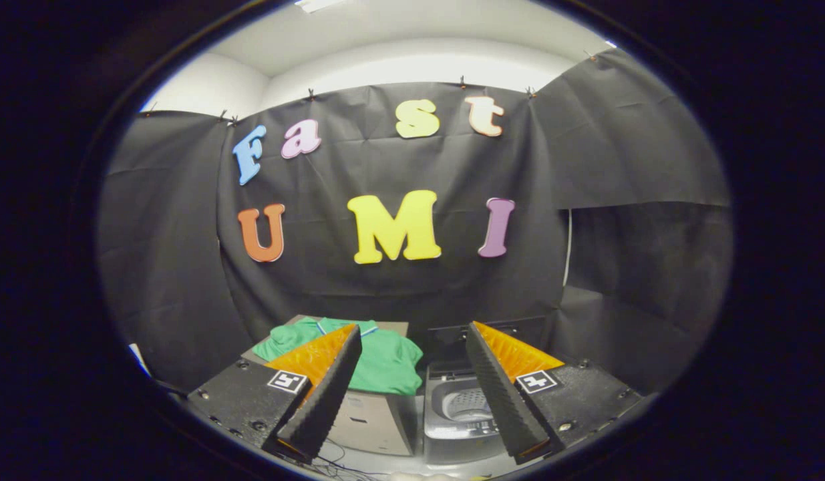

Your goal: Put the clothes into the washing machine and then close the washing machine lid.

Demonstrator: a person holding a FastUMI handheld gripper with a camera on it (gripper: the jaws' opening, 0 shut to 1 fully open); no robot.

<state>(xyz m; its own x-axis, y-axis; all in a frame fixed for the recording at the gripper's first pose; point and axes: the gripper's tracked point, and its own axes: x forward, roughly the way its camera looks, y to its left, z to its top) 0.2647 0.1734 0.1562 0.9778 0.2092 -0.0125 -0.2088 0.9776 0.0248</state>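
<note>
A green garment [385,357] with a white and blue collar lies crumpled on top of a cardboard box [375,421], beyond my left finger. To its right stands a small grey top-loading washing machine [452,431] with its lid [492,331] raised at the back and the drum [467,404] showing. My gripper [412,337] hangs well above and short of both, open, with nothing between its fingers. The right finger [502,391] covers part of the washer's right side.
Black cloth walls close the booth behind and on both sides. Thin cables [339,461] lie on the pale floor in front of the box. A white object [139,361] sticks out at the lower left wall.
</note>
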